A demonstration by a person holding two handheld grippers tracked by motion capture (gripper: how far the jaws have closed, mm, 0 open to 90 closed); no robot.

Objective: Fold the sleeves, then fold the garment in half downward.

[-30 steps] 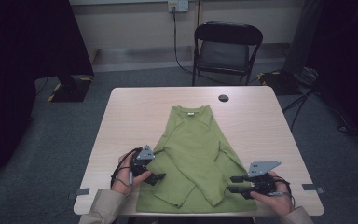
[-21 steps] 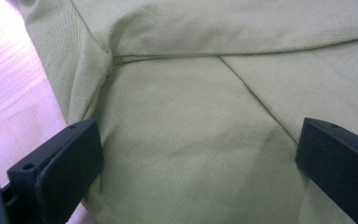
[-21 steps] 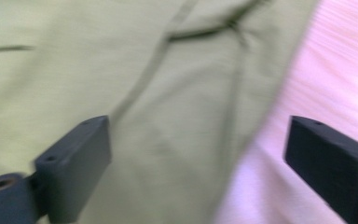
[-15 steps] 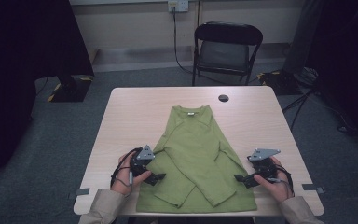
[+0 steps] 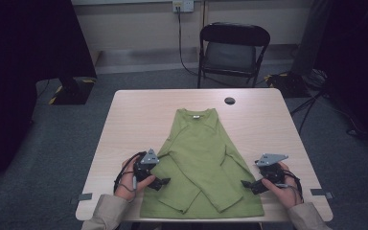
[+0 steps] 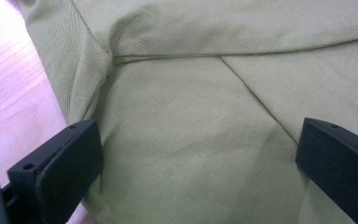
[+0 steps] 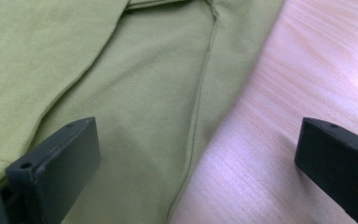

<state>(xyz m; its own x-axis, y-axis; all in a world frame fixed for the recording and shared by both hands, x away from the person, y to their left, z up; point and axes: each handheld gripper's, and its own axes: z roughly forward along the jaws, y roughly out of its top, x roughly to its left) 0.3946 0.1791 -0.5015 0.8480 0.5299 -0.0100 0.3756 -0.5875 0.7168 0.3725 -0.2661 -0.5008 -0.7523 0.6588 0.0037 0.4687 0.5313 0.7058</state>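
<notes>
One green shirt (image 5: 201, 158) is lying on one wooden table (image 5: 139, 110). Two grippers, the left gripper (image 5: 159, 182) and the right gripper (image 5: 249, 184), are resting there. One black chair (image 5: 234, 48) is standing behind, and one small black disc (image 5: 229, 100) is sitting nearby.

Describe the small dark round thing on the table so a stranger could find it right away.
Start at the light wooden table in front of the black folding chair. A green long-sleeved shirt lies along its middle, collar toward the chair. The small black disc sits just beyond and to the right of that collar, near the far edge, flat, dark and round.
</notes>
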